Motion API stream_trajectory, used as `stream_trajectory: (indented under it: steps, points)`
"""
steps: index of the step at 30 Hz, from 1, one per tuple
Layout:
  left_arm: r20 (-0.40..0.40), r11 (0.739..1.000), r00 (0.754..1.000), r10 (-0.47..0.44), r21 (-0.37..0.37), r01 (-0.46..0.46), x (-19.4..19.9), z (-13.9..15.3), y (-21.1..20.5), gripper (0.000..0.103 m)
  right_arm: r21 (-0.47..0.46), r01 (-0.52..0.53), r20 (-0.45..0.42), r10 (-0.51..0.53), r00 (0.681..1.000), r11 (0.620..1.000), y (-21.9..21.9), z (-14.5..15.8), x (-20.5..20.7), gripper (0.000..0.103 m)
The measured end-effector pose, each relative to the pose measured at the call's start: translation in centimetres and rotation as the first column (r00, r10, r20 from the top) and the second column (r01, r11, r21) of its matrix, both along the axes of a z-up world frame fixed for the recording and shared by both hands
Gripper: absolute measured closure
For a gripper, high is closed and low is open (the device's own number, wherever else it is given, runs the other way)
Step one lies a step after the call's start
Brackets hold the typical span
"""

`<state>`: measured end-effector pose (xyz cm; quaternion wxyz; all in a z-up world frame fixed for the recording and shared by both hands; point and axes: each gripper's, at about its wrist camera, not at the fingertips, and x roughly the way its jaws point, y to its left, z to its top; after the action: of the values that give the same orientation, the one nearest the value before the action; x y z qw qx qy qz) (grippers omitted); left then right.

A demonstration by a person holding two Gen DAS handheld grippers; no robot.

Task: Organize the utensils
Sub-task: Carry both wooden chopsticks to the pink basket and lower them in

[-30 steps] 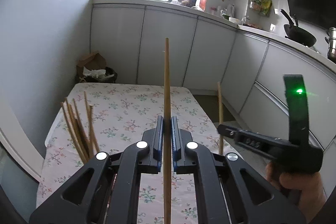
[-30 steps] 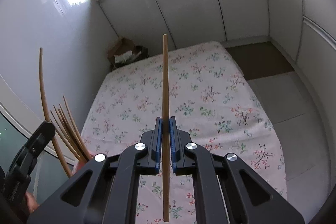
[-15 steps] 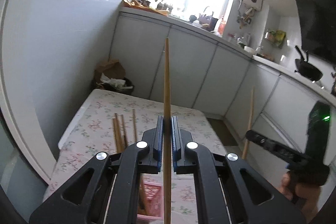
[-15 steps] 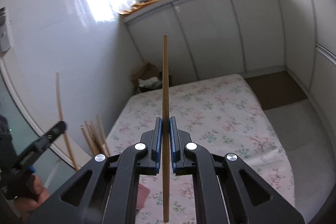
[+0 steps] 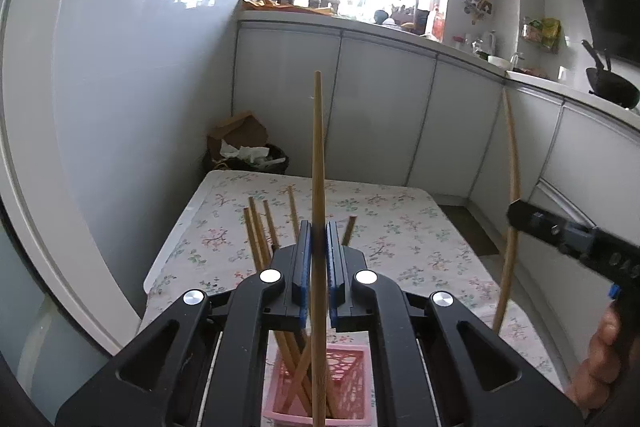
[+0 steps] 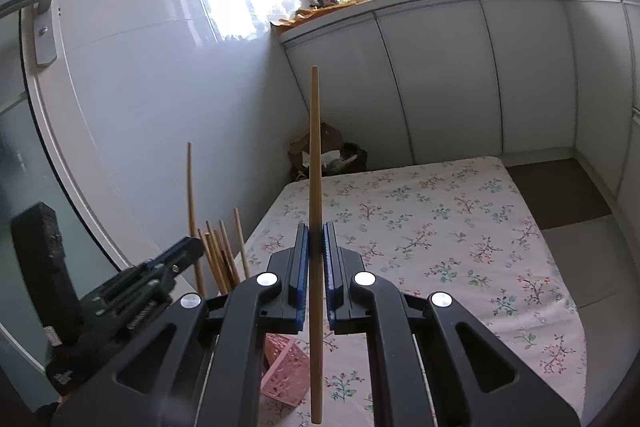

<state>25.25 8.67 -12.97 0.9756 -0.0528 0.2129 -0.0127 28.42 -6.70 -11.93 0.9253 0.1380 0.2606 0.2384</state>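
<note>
A pink basket (image 5: pixel 352 379) with lattice walls stands on a table (image 5: pixel 420 227) under a floral cloth, holding a loose sheaf of wooden chopsticks (image 5: pixel 260 235) that lean and cross one another, tips fanning upward. Directly above the basket, the left gripper (image 5: pixel 316 247) is clenched on a single chopstick (image 5: pixel 318 163), held upright between its blue pads, its lower end dipping in front of the basket's mouth. The stick is plain pale wood, long and slender, tapering toward the top. The right gripper (image 6: pixel 316 251), off to the basket's right over the cloth, is clamped on a second chopstick (image 6: pixel 315 163) of the same kind, also upright, its lower end hanging free above the table. A cardboard box (image 5: pixel 240 131) sits on the floor beyond the table.
</note>
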Motion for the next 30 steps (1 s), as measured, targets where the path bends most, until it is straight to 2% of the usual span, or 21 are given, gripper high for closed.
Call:
stream_trajectory:
  steps: [11, 14, 18, 21, 24, 30]
  points:
    - [-0.033, 0.998, 0.999, -0.001, 0.059, 0.003, 0.5, -2.1, 0.0, 0.097, -0.026, -0.013, 0.032, 0.014, 0.999, 1.000, 1.6, 0.0, -0.6, 0.096]
    - [-0.063, 0.999, 0.998, 0.000, 0.040, 0.003, 0.5, -2.1, 0.7, 0.095, -0.022, -0.015, 0.033, 0.016, 0.999, 1.000, 1.8, -0.1, -0.6, 0.096]
    - [-0.069, 0.999, 0.998, 0.005, -0.035, -0.007, 0.1, -1.1, 2.3, 0.084, -0.017, -0.020, 0.033, 0.020, 0.999, 1.000, 2.1, -0.3, -0.6, 0.096]
    - [-0.053, 0.994, 0.999, 0.002, -0.110, -0.007, -0.3, -0.3, 3.3, 0.084, -0.025, -0.024, 0.036, 0.025, 0.999, 0.999, 2.8, -0.5, -0.6, 0.096]
    - [-0.070, 0.989, 0.997, -0.018, -0.145, 0.007, -0.2, -0.3, 3.8, 0.084, -0.033, -0.037, 0.028, 0.038, 0.999, 0.999, 3.5, -0.9, -0.5, 0.096]
    - [-0.176, 0.995, 0.982, -0.070, -0.078, 0.057, 0.6, -1.3, 2.8, 0.084, -0.018, -0.031, 0.004, 0.032, 0.999, 0.999, 3.6, -1.4, 0.0, 0.096]
